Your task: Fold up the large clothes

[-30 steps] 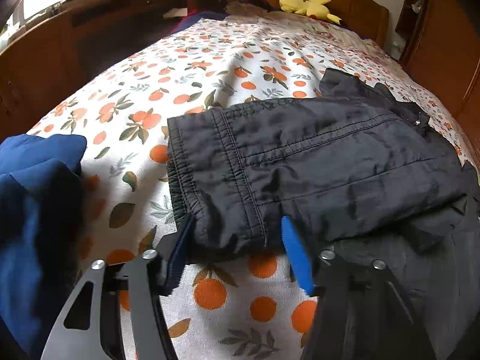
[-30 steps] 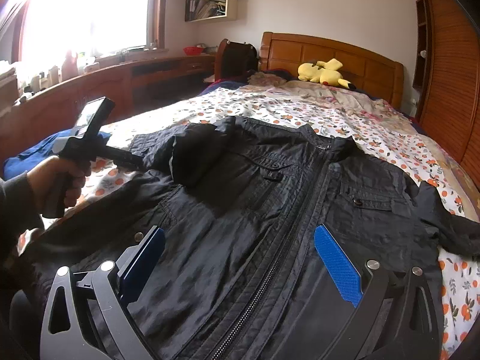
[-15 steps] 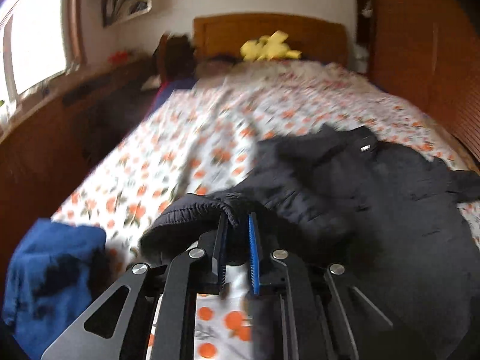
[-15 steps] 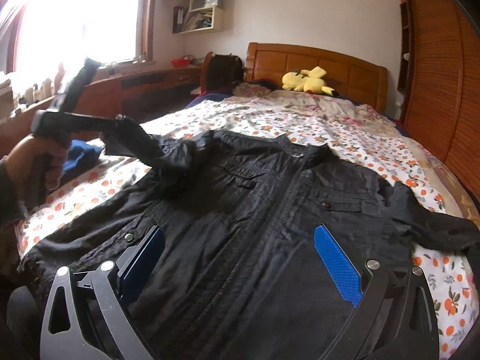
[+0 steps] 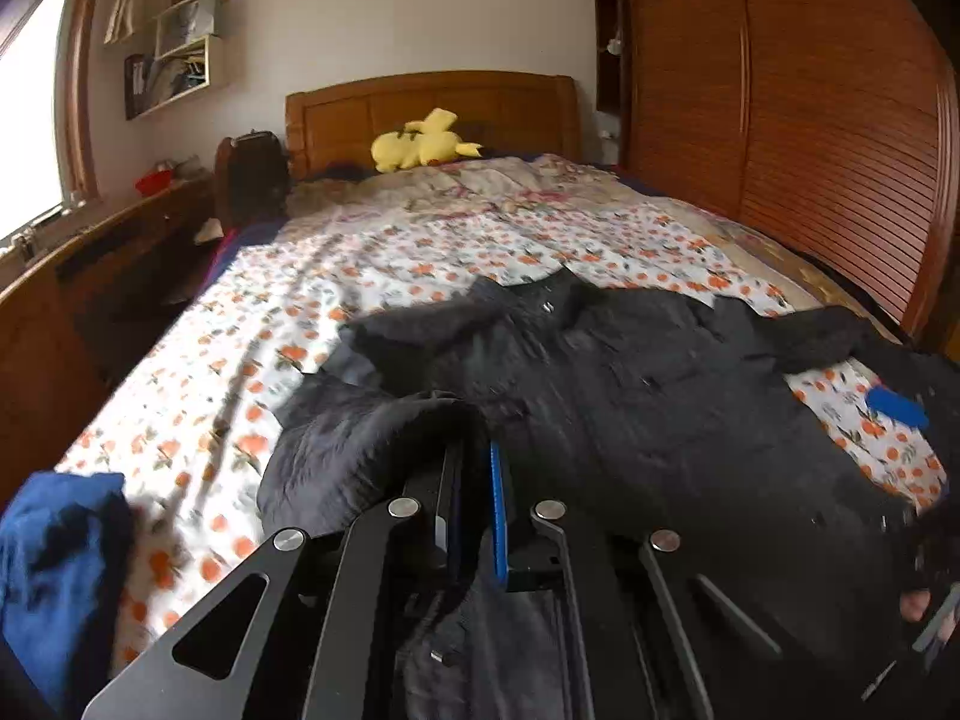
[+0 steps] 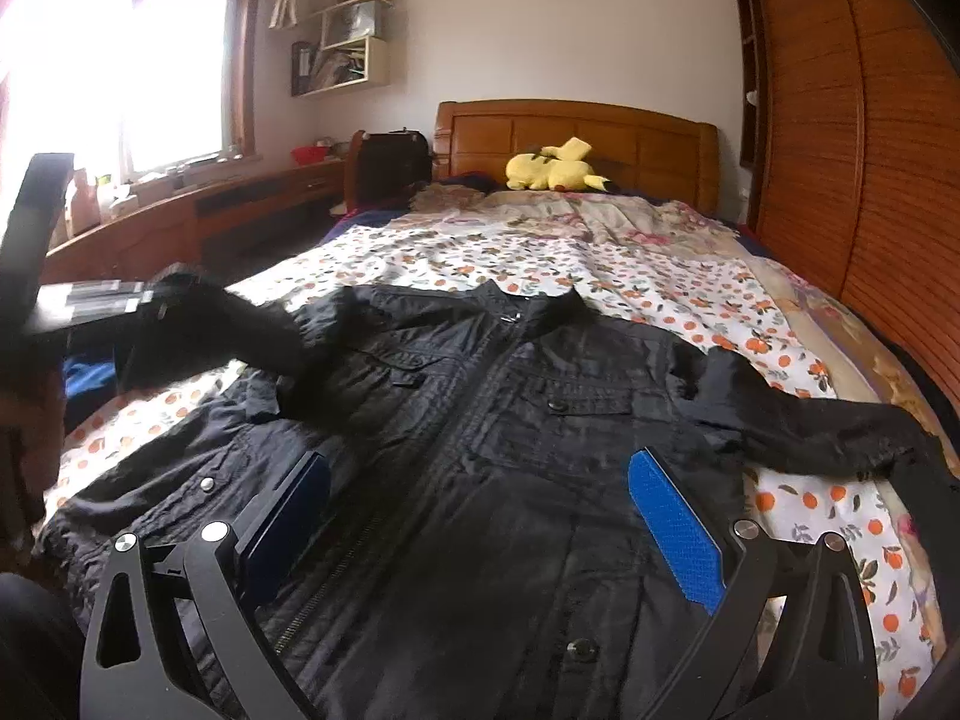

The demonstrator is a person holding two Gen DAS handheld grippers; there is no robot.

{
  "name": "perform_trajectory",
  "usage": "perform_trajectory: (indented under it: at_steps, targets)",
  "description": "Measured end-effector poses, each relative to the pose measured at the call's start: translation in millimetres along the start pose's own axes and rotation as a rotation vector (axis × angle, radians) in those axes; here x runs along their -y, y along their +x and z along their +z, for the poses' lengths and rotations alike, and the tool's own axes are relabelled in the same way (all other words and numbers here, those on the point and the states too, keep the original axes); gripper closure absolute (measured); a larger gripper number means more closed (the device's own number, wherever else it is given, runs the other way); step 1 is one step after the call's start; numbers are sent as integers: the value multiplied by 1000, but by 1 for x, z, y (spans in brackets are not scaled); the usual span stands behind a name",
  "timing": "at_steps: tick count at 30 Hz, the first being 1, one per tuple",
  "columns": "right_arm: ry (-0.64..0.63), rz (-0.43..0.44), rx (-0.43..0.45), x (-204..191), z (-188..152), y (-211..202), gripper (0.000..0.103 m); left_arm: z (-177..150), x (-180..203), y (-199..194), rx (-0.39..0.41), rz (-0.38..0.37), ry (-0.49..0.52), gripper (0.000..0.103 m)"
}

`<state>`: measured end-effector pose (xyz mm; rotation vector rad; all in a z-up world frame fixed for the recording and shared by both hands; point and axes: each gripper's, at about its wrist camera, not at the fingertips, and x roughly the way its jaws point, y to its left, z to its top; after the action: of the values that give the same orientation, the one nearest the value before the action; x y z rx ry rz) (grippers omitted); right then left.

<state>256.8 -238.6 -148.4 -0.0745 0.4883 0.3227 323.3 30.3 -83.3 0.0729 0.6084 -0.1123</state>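
A large black zip jacket [image 6: 510, 420] lies face up on the orange-print bedsheet [image 6: 630, 264], collar toward the headboard. My left gripper [image 5: 477, 480] is shut on the cuff of the jacket's left sleeve [image 5: 384, 438] and holds it lifted above the bed; from the right wrist view the sleeve [image 6: 228, 330] stretches up and left to that gripper [image 6: 144, 300]. My right gripper [image 6: 480, 516] is open and empty, hovering over the jacket's lower front. The right sleeve [image 6: 810, 420] lies out flat to the right.
A blue garment [image 5: 54, 564] lies at the bed's left edge. A yellow plush toy [image 6: 552, 171] sits by the wooden headboard [image 6: 576, 132]. A wooden counter [image 6: 180, 222] runs along the left, and a slatted wardrobe [image 6: 840, 150] stands on the right.
My left gripper closed on the left sleeve cuff and lifted it up and left off the jacket body. The right gripper stayed open over the jacket, rising slightly.
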Motion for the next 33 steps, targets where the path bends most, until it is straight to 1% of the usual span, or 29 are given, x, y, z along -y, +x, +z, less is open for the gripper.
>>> perform_trajectory:
  at_steps: [2, 4, 5, 7, 8, 9, 10, 11, 12, 14, 16, 18, 20, 21, 22, 24, 29, 33]
  targets:
    - [8, -5, -4, 5, 0, 1, 6, -13, 8, 3, -8, -14, 2, 95]
    - [12, -8, -8, 7, 0, 3, 6, -23, 13, 7, -21, -10, 11, 95]
    - [14, -9, -9, 7, -1, 4, 6, -29, 15, 9, -28, -9, 14, 91]
    - [13, -10, -14, 6, -1, 7, 6, -39, 15, 9, -25, -29, 3, 90]
    - [11, -10, -16, 6, -1, 8, 6, -44, 17, 10, -32, -30, 4, 86]
    - [8, -9, -18, 4, -1, 9, 6, -47, 18, 9, -33, -26, 9, 79]
    - [4, -7, -20, 2, -1, 11, 6, -49, 18, 8, -29, -28, 13, 74]
    - [-1, -6, -24, 0, -2, 12, 6, -51, 19, 4, -18, -29, 18, 60]
    - [-6, -6, -28, -2, -2, 15, 6, -52, 19, 1, -9, -23, 20, 42]
    - [-12, -3, -32, -7, -2, 18, 6, -56, 17, -9, 17, -17, 20, 30]
    - [-19, 0, -35, -12, -3, 21, 7, -61, 14, -15, 24, -21, 21, 29]
    - [-22, 10, -39, -16, -3, 23, 6, -66, 11, -20, 26, -13, 21, 20]
    - [-28, 26, -47, -23, -4, 28, 6, -70, 6, -27, 35, -7, 15, 16]
    - [-32, 31, -51, -25, -4, 30, 6, -72, 3, -30, 41, -2, 12, 11]
    - [-39, 43, -57, -30, -5, 33, 7, -75, -2, -34, 52, 6, 1, 10]
    - [-46, 63, -67, -36, -6, 38, 7, -76, -9, -40, 60, 9, -20, 2]
    - [-71, 141, -93, -60, -10, 52, 7, -85, -34, -57, 76, 26, -72, 2]
    - [-94, 216, -112, -82, -11, 62, 16, -89, -51, -71, 95, 46, -99, 2]
